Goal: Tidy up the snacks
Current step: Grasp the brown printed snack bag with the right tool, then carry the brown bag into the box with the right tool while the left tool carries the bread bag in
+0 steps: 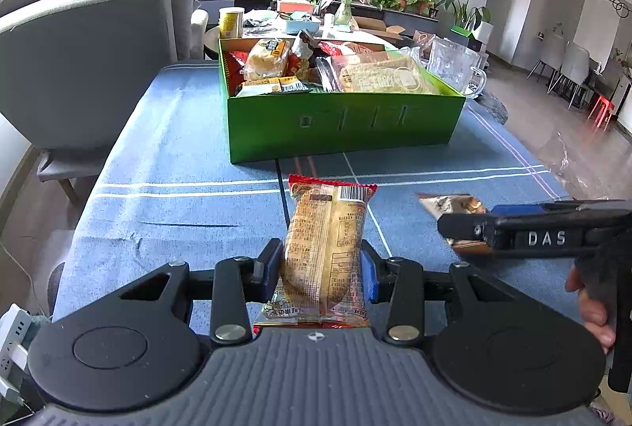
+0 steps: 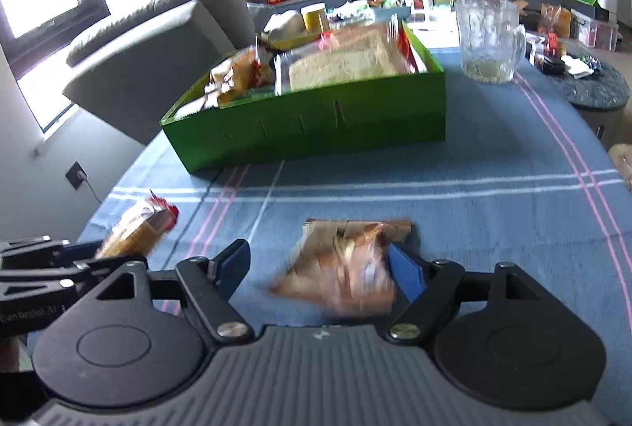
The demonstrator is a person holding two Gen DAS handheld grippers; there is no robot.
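My left gripper (image 1: 320,261) is shut on a clear, red-ended bread packet (image 1: 326,240), held lengthwise just above the blue tablecloth (image 1: 177,157). In the right wrist view the same packet (image 2: 134,228) shows at the left edge. My right gripper (image 2: 322,268) is open around a brown snack packet (image 2: 347,260), which is blurred. The packet rests against the right finger (image 2: 407,274), and a gap separates it from the left finger (image 2: 235,262). The left wrist view shows that gripper (image 1: 466,228) from the side over the brown packet (image 1: 450,203). A green box (image 1: 343,126) holding several snacks stands behind.
A glass pitcher (image 2: 488,39) stands to the right of the green box (image 2: 316,134). A grey chair (image 1: 87,62) is at the table's left side. A low table with plants and clutter lies beyond. A hand (image 1: 592,311) holds the right gripper's handle.
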